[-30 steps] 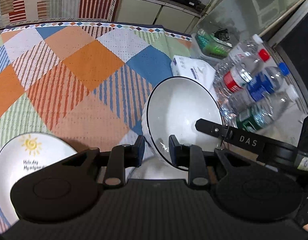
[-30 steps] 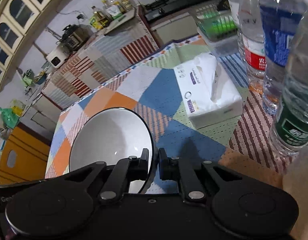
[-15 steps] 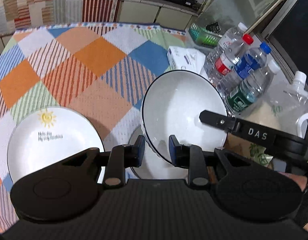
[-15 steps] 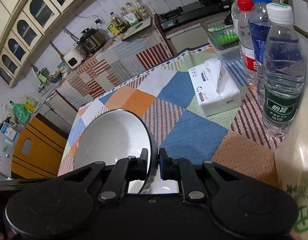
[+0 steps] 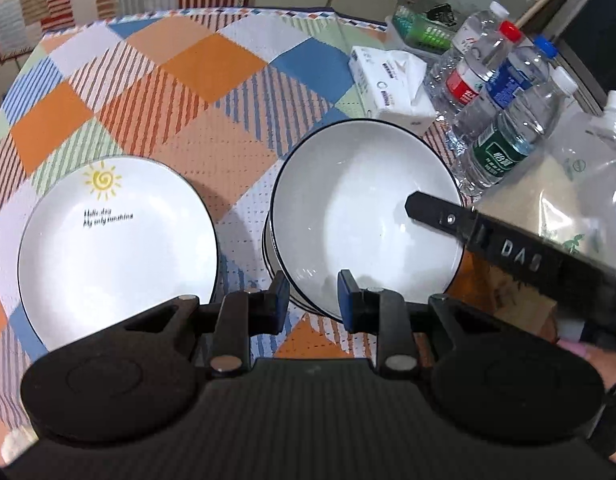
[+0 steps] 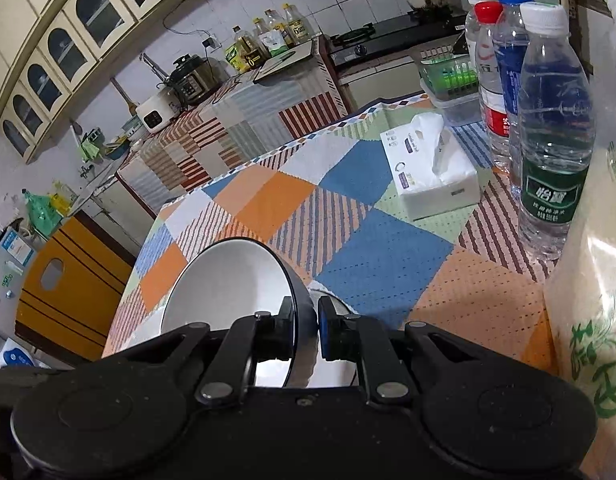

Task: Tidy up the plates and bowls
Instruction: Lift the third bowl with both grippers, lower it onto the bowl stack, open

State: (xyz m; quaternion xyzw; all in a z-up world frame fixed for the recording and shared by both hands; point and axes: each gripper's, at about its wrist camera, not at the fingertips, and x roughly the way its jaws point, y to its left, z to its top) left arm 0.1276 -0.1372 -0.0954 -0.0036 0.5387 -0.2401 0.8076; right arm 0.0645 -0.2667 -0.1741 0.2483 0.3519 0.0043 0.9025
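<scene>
Right gripper (image 6: 306, 330) clamped on the rim of the top bowl (image 5: 366, 210), tilted over the bowl stack (image 5: 276, 268) near the table's (image 5: 187, 92) right edge, apparently being nested; contact with the stack could not be told. Left gripper (image 5: 312, 296) hung partly open and empty, just short of the bowl's near rim. Plate (image 5: 115, 248) lay flat toward the left edge, beside the stack, perhaps atop another. Judged nearly finished: bowl to be seated and released. Bottles (image 5: 508, 112) and tissues (image 5: 392, 84) crowded the right edge, untouched.
</scene>
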